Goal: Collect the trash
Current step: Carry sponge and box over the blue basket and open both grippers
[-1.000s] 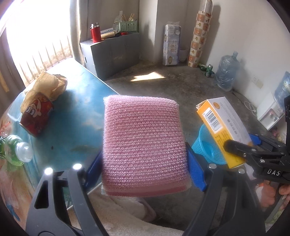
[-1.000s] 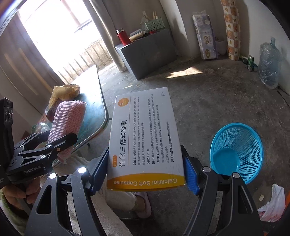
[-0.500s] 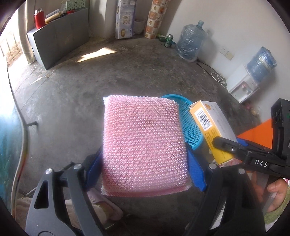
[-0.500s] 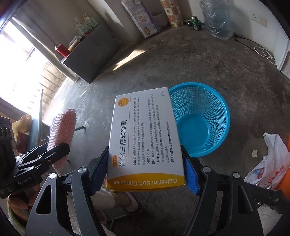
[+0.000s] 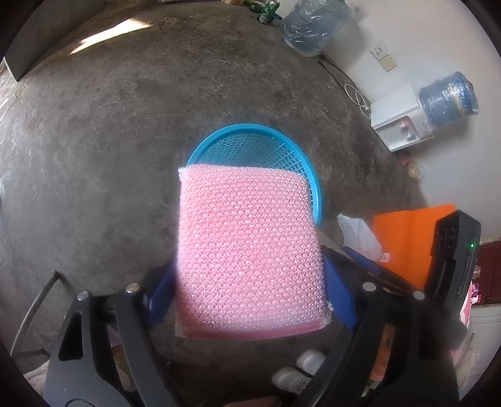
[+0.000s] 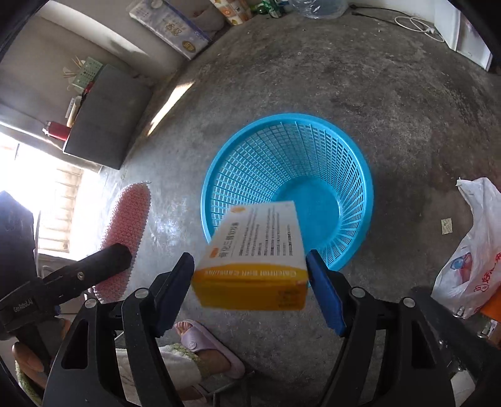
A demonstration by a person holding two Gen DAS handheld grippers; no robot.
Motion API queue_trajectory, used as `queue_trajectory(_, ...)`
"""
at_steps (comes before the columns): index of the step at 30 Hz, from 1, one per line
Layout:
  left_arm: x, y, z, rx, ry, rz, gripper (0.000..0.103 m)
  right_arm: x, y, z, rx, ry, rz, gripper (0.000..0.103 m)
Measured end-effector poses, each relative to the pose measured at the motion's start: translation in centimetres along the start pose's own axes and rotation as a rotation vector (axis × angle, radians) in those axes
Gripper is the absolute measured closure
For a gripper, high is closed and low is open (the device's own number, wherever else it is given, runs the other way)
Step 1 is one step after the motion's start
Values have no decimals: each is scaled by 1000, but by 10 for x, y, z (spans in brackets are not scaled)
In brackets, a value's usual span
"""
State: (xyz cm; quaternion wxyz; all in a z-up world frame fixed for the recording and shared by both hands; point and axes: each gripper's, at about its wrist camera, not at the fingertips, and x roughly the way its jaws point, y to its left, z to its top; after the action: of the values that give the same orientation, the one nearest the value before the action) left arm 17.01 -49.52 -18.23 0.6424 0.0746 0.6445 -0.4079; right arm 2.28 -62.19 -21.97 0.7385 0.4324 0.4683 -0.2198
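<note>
My left gripper (image 5: 250, 281) is shut on a pink mesh sponge (image 5: 249, 250), held above the near edge of a blue plastic basket (image 5: 266, 141) on the concrete floor. In the right wrist view my right gripper (image 6: 250, 281) has its jaws spread wider than the yellow-and-white capsule box (image 6: 253, 256). The box is tilted and blurred between the pads, with small gaps at both sides, just over the basket's (image 6: 350, 156) near rim. The sponge (image 6: 125, 231) and left gripper show at the left of that view.
A white plastic bag (image 6: 469, 250) lies right of the basket, beside an orange object (image 5: 407, 231). A water dispenser (image 5: 404, 122) and large water bottles (image 5: 310, 25) stand by the wall. My slippered foot (image 6: 203, 350) is below the grippers. A grey cabinet (image 6: 103, 119) stands at the back left.
Both grippers swung away from the blue table and down over the basket. The right gripper opened, and the box has tipped loose between its pads. The left still holds the sponge.
</note>
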Motion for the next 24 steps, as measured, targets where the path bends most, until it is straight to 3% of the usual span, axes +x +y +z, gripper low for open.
queue_trajectory(11, 1, 13, 10, -67, -27, -70, 20, -6, -15, 2, 18, -55, 14, 31)
queue_trajectory(18, -26, 19, 10, -91, -79, -108, 20, -21, -9, 4, 1, -93, 46, 31)
queue_trajectory(24, -64, 33, -8, -115, -143, -142, 20, -34, 2, 1, -33, -116, 71, 31)
